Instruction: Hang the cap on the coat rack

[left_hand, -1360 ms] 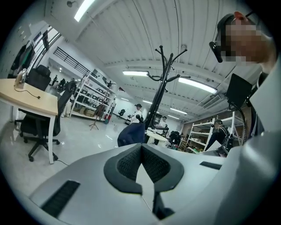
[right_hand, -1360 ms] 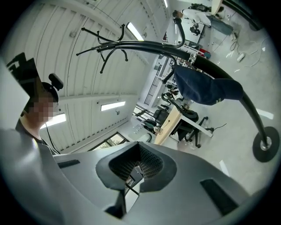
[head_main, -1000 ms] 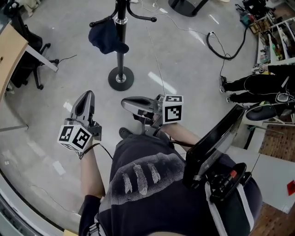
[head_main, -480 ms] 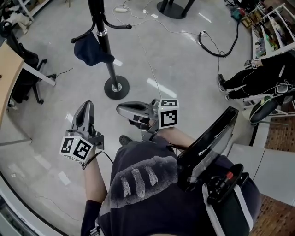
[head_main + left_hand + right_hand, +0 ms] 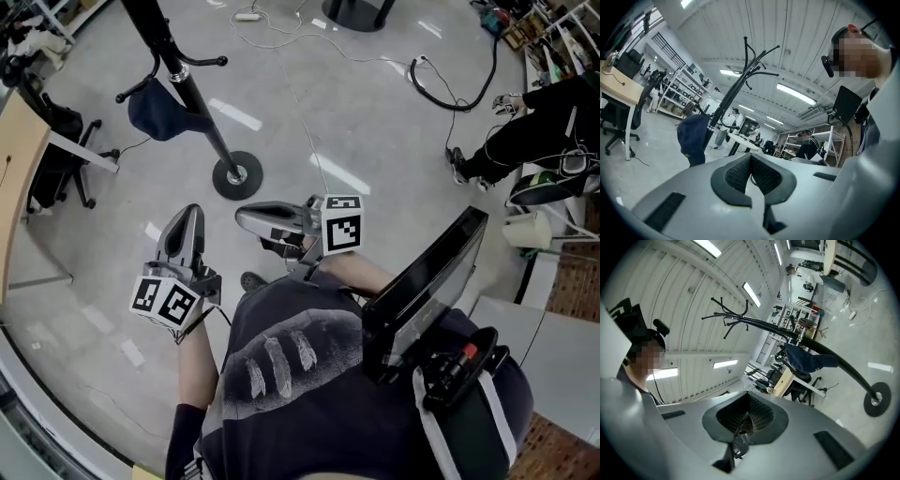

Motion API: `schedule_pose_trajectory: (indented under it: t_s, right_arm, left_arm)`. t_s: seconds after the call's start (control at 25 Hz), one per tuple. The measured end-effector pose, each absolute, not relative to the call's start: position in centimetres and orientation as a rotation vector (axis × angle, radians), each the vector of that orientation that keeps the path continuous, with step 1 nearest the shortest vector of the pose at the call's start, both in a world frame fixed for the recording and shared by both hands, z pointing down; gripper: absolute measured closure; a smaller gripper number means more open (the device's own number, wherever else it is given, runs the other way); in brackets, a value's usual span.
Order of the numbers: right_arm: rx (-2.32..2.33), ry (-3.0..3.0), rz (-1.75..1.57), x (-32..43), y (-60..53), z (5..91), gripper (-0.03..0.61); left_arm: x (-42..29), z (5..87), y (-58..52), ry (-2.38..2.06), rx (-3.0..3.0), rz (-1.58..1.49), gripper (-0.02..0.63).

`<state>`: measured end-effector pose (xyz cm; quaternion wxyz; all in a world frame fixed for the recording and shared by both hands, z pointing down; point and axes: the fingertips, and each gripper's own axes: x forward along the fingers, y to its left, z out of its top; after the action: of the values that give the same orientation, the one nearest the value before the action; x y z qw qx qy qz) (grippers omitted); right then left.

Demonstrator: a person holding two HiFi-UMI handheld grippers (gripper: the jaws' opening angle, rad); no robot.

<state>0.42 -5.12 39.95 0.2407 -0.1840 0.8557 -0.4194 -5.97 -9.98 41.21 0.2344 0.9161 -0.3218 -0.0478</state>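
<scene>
The dark blue cap (image 5: 164, 111) hangs from a low hook of the black coat rack (image 5: 192, 101), whose round base (image 5: 236, 176) stands on the grey floor. My left gripper (image 5: 188, 215) is shut and empty, well short of the rack's base. Beside it my right gripper (image 5: 244, 218) points left, also shut with nothing in it. In the left gripper view the cap (image 5: 693, 139) hangs against the leaning pole (image 5: 733, 93), beyond the closed left gripper (image 5: 751, 177). The right gripper view shows the cap (image 5: 806, 359) on the pole (image 5: 834, 361) past the closed right gripper (image 5: 746, 420).
A wooden desk (image 5: 14, 169) and an office chair (image 5: 56, 159) stand at the left. Cables (image 5: 450, 89) trail over the floor at the top. A person in black (image 5: 534, 131) sits at the right. A dark screen (image 5: 427, 281) is strapped to the wearer's chest.
The rack and cap have slid up and to the left in the head view as both grippers drew back from them. Both stay shut and empty.
</scene>
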Motion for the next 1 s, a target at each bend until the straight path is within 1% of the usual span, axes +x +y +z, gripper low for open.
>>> schedule_pose_trajectory:
  t_s: [0.16,0.64,1.0]
  right_arm:
    - [-0.452,2.349,-1.156,2.5,-5.1,40.0,0.575]
    - [-0.239,2.402,-1.274,4.1,-4.1,41.9,0.575]
    - [-0.183,2.381,-1.340,1.8,-4.6,42.5,0.575]
  left_arm:
    - [-3.7,40.9,-9.5,-0.918,2.521,-0.115,0.607]
    - [-2.8,42.1,-6.2,-1.145,2.403,-0.109,0.607]
    - [-3.3,42.9,-5.6,-1.124,2.403,-0.078,0.606]
